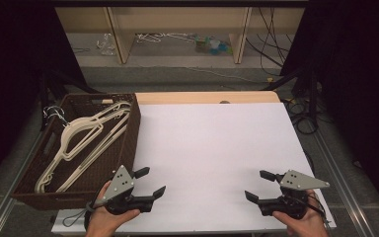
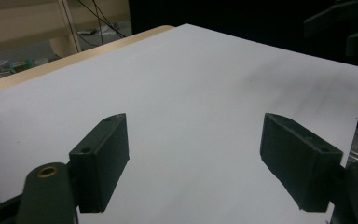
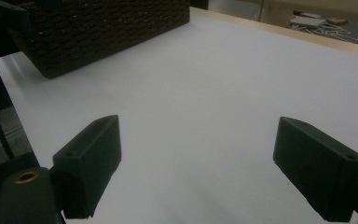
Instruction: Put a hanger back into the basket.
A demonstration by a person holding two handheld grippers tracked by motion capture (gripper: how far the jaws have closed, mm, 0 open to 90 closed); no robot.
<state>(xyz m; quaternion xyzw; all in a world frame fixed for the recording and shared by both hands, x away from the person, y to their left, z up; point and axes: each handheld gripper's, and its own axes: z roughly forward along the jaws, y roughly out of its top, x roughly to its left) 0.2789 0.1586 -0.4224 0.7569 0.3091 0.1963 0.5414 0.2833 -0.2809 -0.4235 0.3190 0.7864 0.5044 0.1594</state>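
My left gripper (image 1: 153, 181) is held low over the near left of the white table top (image 1: 217, 143), just right of the wicker basket (image 1: 131, 133). Its jaws stand wide apart with bare table between them, as the left gripper view (image 2: 196, 140) confirms. At the near right my right gripper (image 1: 255, 185) points toward the left, open, with nothing between its black jaws (image 3: 198, 144). Several white clothes hangers (image 1: 86, 136) lie piled inside the dark brown basket. The basket's woven wall (image 3: 98, 28) stands at the upper left of the right gripper view.
The basket sits half off the table's left edge. A strip of bare wood (image 1: 202, 97) runs along the table's far edge. Beyond it are shelf legs, cables and clutter on the floor (image 1: 212, 45). Dark stands flank both sides.
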